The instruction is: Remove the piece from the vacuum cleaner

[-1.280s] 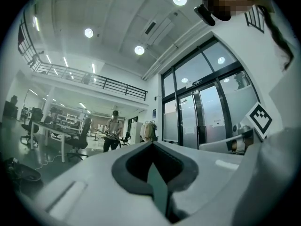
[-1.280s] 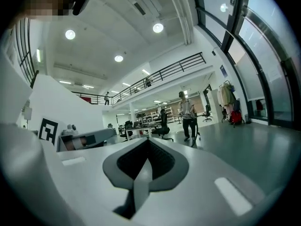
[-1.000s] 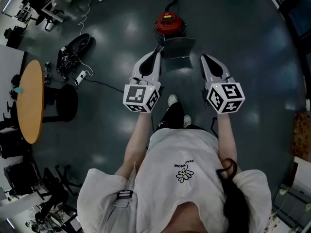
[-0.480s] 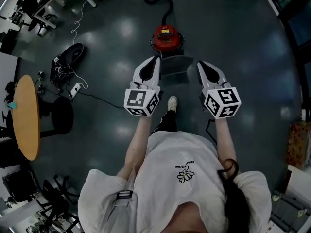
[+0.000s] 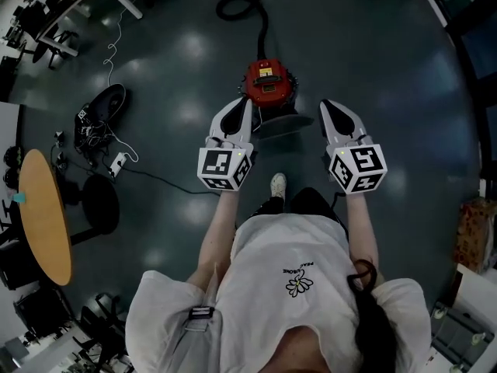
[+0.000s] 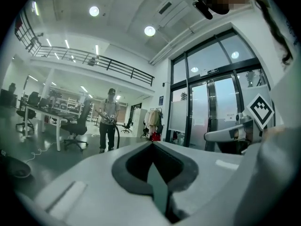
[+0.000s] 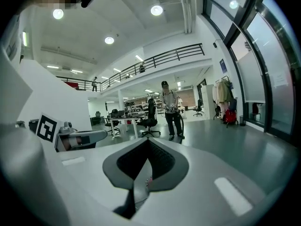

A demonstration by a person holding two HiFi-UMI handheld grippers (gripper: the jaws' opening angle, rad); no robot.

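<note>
A red canister vacuum cleaner (image 5: 268, 81) stands on the dark floor ahead of me, its black hose (image 5: 242, 5) curling away behind it. A grey flat piece (image 5: 276, 122) juts from its near side. My left gripper (image 5: 247, 104) hangs above the floor just left of the vacuum, shut with nothing in it. On the vacuum's right, my right gripper (image 5: 326, 106) is also shut and empty. In the gripper views the left gripper (image 6: 151, 145) and right gripper (image 7: 148, 142) point level across the room, and the vacuum is hidden from both.
A round wooden table (image 5: 43, 212) and a black stool (image 5: 101, 204) stand at the left. A power strip with a cable (image 5: 116, 162) lies on the floor. A person (image 7: 170, 109) stands far off beside desks and office chairs.
The vacuum has come nearer and now lies between my two gripper tips. Both grippers stay shut and side by side. The table has slid down the left of the head view.
</note>
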